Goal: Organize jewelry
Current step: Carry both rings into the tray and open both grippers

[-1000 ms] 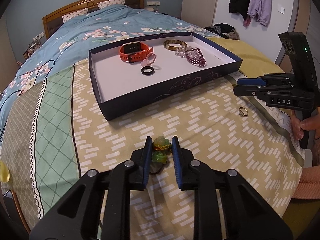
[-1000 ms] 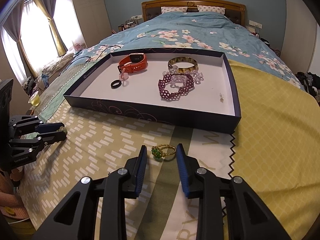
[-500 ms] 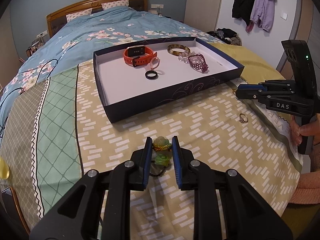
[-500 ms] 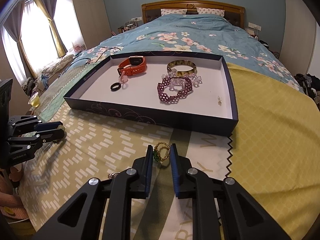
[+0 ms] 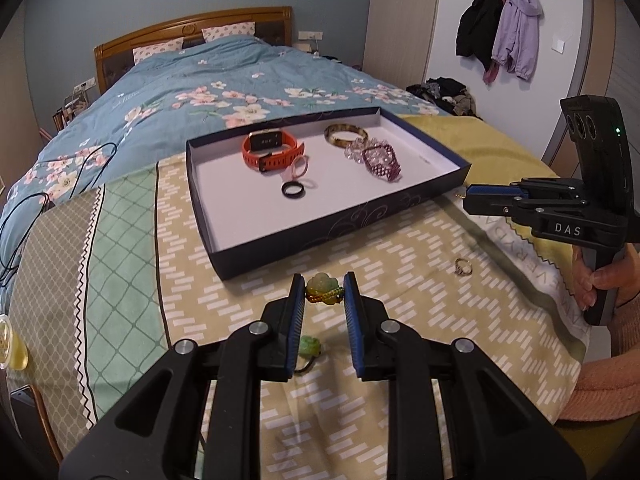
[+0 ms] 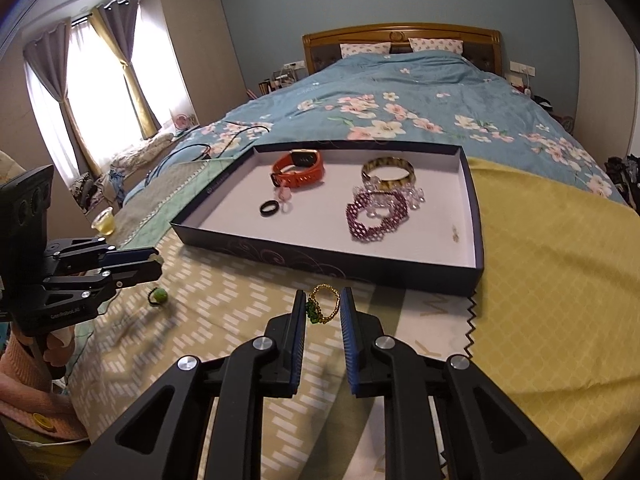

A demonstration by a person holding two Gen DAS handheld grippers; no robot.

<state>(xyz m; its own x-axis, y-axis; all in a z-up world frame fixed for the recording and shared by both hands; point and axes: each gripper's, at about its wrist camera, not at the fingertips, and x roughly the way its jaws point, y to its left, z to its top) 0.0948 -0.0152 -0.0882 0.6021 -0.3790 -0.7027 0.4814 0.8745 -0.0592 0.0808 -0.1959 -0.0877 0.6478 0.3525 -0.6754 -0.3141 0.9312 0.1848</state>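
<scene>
Both grippers are now seen raised off the bedspread, where a second ago each was set low around its piece and the right one was not yet closed. Between the pads of the left gripper (image 5: 323, 295) a green flower ring (image 5: 322, 289) is pinched and held clear of the cloth, while a second green ring (image 5: 309, 347) is left lying below it. The right gripper (image 6: 323, 307) is closed on a gold beaded ring (image 6: 323, 304) with a green cluster, also lifted. The pick-up step is judged done for both; next, each piece must be carried forward over the near wall of the dark tray (image 5: 332, 227) and released on free white floor. Inside the tray an orange watch (image 5: 270, 150), a black ring (image 5: 293, 189), an amber bangle (image 5: 345, 135) and a purple beaded bracelet (image 5: 381, 160) are already laid. A small gold ring (image 5: 463, 267) is still lying on the patterned bedspread (image 5: 240, 272), which is soft and uneven. Beyond, a blue floral duvet (image 6: 400, 100), a wooden headboard (image 6: 400, 36) and a curtained window (image 6: 100, 92) are seen
</scene>
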